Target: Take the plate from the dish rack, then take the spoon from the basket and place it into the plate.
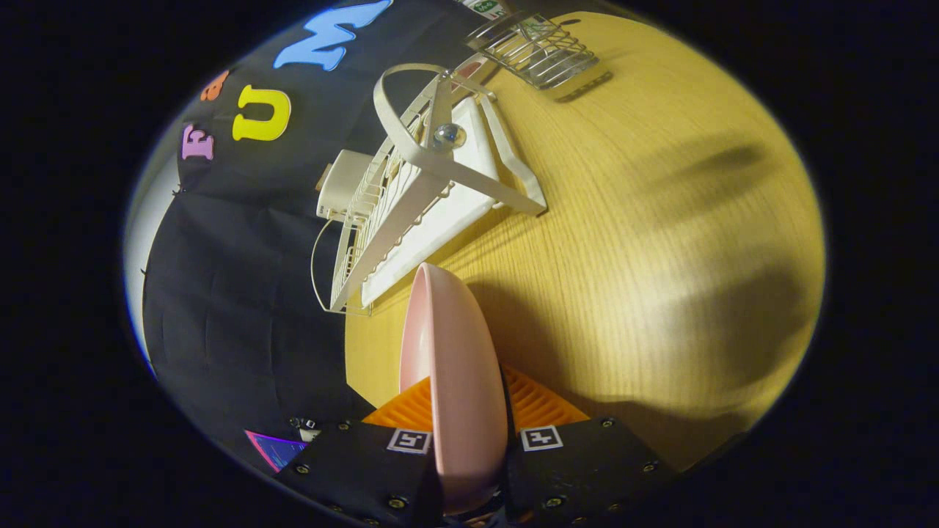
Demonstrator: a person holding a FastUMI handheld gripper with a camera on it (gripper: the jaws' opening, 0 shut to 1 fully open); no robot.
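A pink plate [458,367] stands on edge between my two fingers, and my gripper [463,400] is shut on its rim. The plate is held above the wooden table [660,235], clear of the rack. Beyond the plate lies the white dish rack [418,198], seen tilted, with a curved handle and a white tray under it. Farther off, past the rack, a wire basket [539,48] sits on the table. I cannot make out a spoon in it.
A white cup-like holder [341,183] hangs on the rack's far side. The black booth cloth [242,279] bounds the table beside the rack. Open wooden surface stretches on the other side of the plate.
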